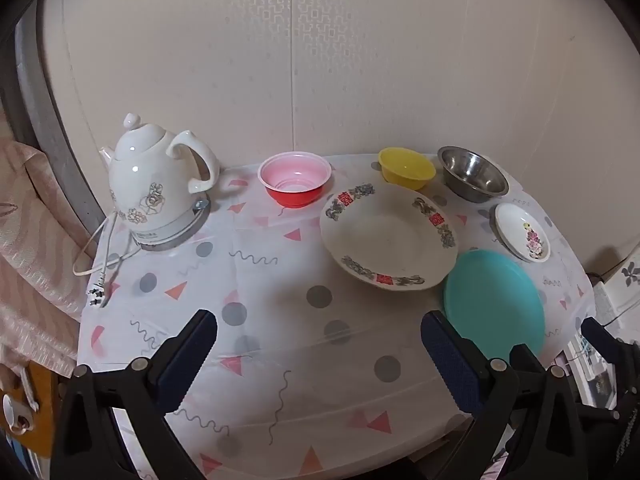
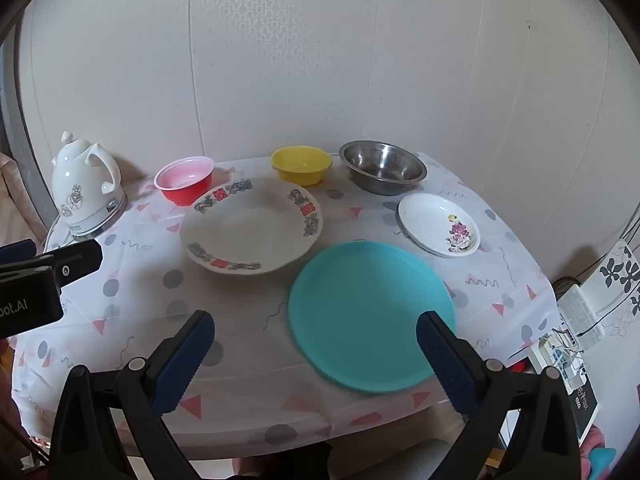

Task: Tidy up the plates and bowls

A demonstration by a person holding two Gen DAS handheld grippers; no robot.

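Note:
On the patterned tablecloth [image 1: 280,280] lie a large white patterned plate [image 1: 386,236] [image 2: 250,226], a teal plate [image 1: 494,300] [image 2: 370,316] and a small flowered white dish [image 1: 522,232] [image 2: 438,224]. At the back stand a red bowl [image 1: 295,184] [image 2: 184,180], a yellow bowl [image 1: 406,168] [image 2: 302,164] and a steel bowl [image 1: 472,174] [image 2: 382,172]. My left gripper [image 1: 320,344] is open and empty over the table's front. My right gripper [image 2: 314,344] is open and empty, above the teal plate's near edge.
A white ceramic kettle [image 1: 158,184] [image 2: 86,188] with cord and plug [image 1: 98,296] stands at the back left. A wall runs behind the table. Boxes and cables [image 2: 576,332] sit off the table's right edge. The left gripper's body [image 2: 44,280] shows at the left.

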